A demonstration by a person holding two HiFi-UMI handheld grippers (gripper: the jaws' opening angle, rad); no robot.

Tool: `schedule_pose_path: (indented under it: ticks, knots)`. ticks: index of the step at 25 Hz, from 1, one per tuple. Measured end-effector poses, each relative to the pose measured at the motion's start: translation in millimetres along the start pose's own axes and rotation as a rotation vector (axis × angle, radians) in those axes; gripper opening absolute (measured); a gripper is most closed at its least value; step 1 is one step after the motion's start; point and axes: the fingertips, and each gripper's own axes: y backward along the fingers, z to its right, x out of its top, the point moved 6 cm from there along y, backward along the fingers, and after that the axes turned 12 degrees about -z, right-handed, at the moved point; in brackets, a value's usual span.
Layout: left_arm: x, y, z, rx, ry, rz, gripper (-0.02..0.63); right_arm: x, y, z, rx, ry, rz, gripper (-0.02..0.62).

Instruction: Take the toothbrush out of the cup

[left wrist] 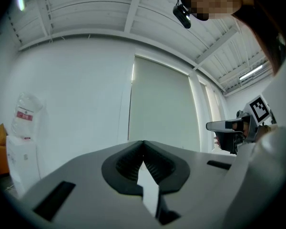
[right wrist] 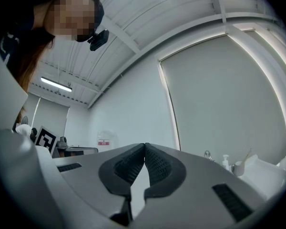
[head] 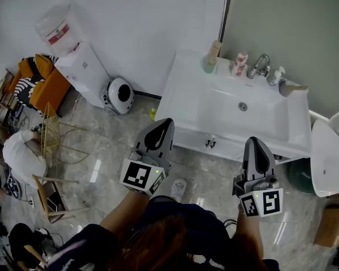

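Left gripper [head: 167,123]: jaws pressed together, empty; we would keep it free to steady the cup.
Right gripper [head: 254,141]: jaws closed tight on nothing; we must spread them before reaching in.
Counter [head: 186,97]: white basin top, well apart from both grippers.
Cup [head: 286,88]: far right corner, beyond the tap [head: 260,65].
Toothbrush [head: 300,87]: what we take for its handle leans out rightward; we should pinch it above the rim and lift along that lean.
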Motion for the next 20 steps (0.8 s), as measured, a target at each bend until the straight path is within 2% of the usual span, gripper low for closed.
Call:
schedule_pose_path:
  ticks: [9, 15, 20]
  knots:
    - [3, -54, -62, -0.03, 0.012, 0.008, 0.015, -2, -74, 8, -0.041, 0.0, -0.006, 0.015]
    - [-4, -82, -76, -0.031, 0.033, -0.019, 0.015, -3, -105, 21, -0.038, -0.005, -0.021, 0.015]
    - [1, -116, -82, -0.014, 0.028, 0.006, 0.015, -5, -142, 48, -0.01, -0.007, -0.005, 0.015]
